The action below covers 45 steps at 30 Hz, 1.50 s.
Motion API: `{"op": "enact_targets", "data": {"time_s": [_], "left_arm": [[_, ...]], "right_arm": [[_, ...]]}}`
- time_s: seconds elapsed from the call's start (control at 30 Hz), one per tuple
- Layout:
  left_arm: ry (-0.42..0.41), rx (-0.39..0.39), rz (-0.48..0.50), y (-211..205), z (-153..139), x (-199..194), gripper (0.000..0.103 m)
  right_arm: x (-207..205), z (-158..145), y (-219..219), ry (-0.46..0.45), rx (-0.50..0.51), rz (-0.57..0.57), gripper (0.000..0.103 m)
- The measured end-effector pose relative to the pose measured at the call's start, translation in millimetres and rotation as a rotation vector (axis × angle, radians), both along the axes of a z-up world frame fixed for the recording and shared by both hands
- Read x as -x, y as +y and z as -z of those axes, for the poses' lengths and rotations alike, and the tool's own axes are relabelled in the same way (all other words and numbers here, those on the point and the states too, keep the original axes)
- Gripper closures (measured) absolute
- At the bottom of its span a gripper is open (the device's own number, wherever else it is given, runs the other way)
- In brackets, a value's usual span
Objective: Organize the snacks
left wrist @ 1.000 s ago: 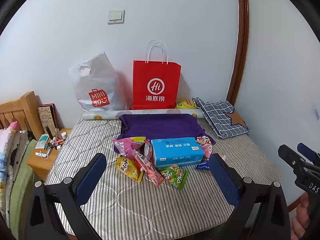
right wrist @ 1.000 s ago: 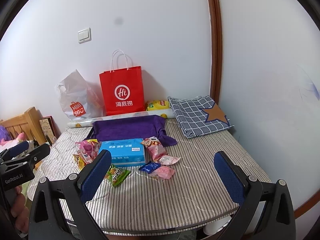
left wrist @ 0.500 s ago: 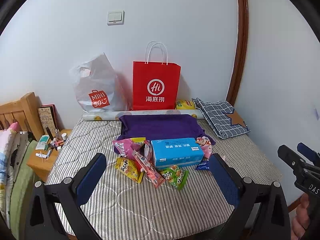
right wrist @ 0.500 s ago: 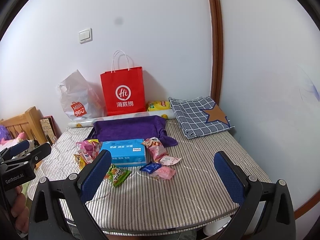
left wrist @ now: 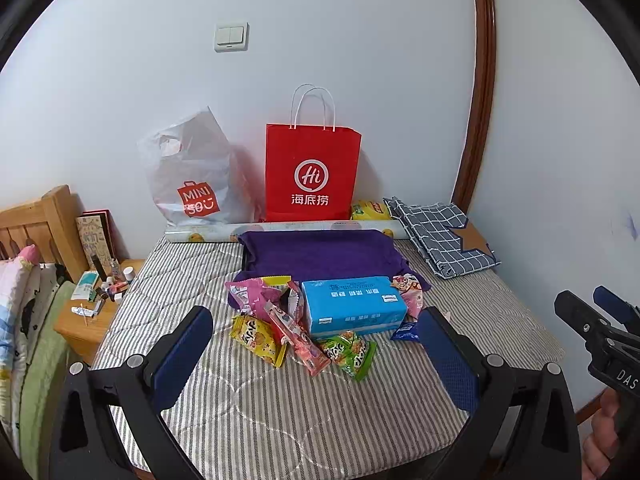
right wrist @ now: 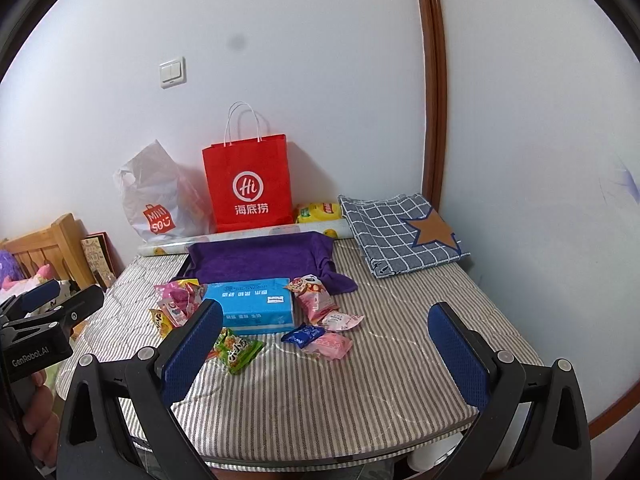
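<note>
Snacks scattered around a blue box on a striped mattress, both grippers held above the near edge.

The left gripper and right gripper hang with fingers spread wide, holding nothing. The snack packets lie loose around the blue tissue box: pink, yellow and green ones at its left and front, pink and blue ones at its right. A purple cloth lies just behind, with a red paper bag against the wall.
</note>
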<state>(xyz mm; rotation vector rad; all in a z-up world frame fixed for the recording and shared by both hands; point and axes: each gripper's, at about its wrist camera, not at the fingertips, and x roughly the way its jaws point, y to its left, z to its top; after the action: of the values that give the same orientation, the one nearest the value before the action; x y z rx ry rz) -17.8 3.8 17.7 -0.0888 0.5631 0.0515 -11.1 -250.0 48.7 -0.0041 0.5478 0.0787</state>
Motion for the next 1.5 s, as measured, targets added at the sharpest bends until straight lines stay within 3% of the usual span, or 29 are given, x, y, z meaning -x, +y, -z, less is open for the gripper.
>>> {"op": "enact_targets", "data": {"time_s": [0.6, 0.8, 0.93, 1.17, 1.43, 1.5], "left_arm": [[0.001, 0.002, 0.001, -1, 2, 0, 0.001], [0.030, 0.009, -0.012, 3, 14, -8, 0.001], [0.039, 0.055, 0.002, 9, 29, -14, 0.000], [0.157, -0.001, -0.076, 18, 68, -42, 0.000], [0.236, 0.016, -0.115, 42, 121, -65, 0.001], [0.269, 0.005, -0.104, 45, 133, -74, 0.001]], "right_arm": [[0, 2, 1, 0.001, -0.007, -0.012, 0.001], [-9, 12, 3, 0.025, 0.012, -0.014, 0.001], [-19, 29, 2, 0.059, 0.039, 0.009, 0.001], [-44, 70, -10, 0.137, 0.005, 0.019, 0.001], [-74, 123, -17, 0.184, 0.043, 0.003, 0.002], [-85, 137, -22, 0.208, 0.016, -0.012, 0.007]]}}
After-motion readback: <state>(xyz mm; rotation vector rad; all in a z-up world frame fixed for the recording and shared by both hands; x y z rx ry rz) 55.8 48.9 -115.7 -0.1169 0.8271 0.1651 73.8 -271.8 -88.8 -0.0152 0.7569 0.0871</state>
